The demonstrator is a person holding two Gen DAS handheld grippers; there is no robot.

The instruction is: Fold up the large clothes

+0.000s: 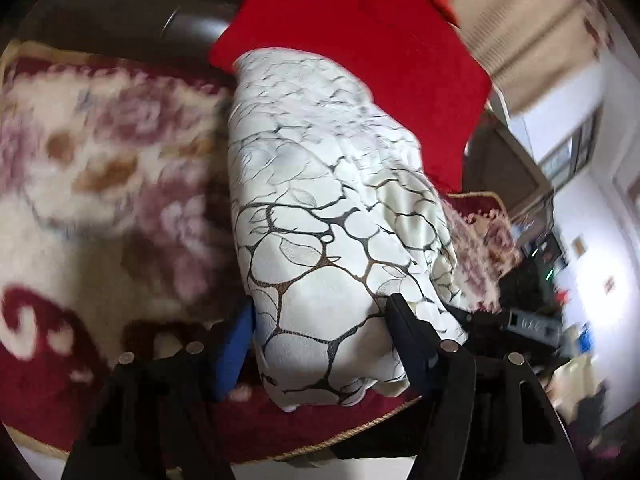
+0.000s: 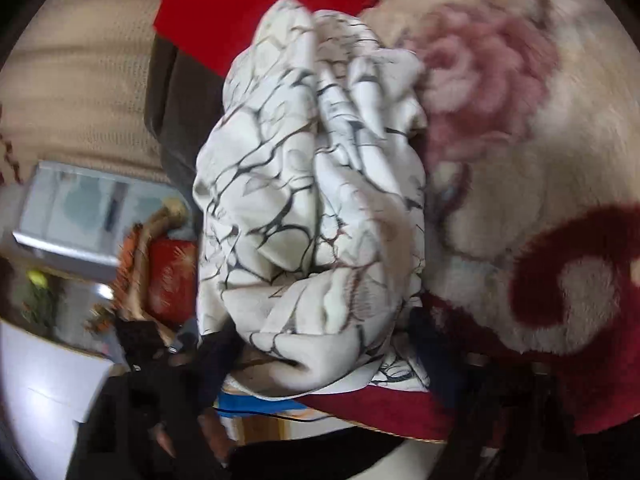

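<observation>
Fingers of the left gripper stand either side of the near end of the white patterned garment, touching the cloth on both flanks; whether they truly pinch it I cannot tell. The right gripper likewise brackets a bunched end, its hold equally unclear through blur. The garment lies as a long bundle on the floral blanket, near its front edge, its long axis running straight away from each gripper toward the red cloth. Neither hand looks clearly nearer.
</observation>
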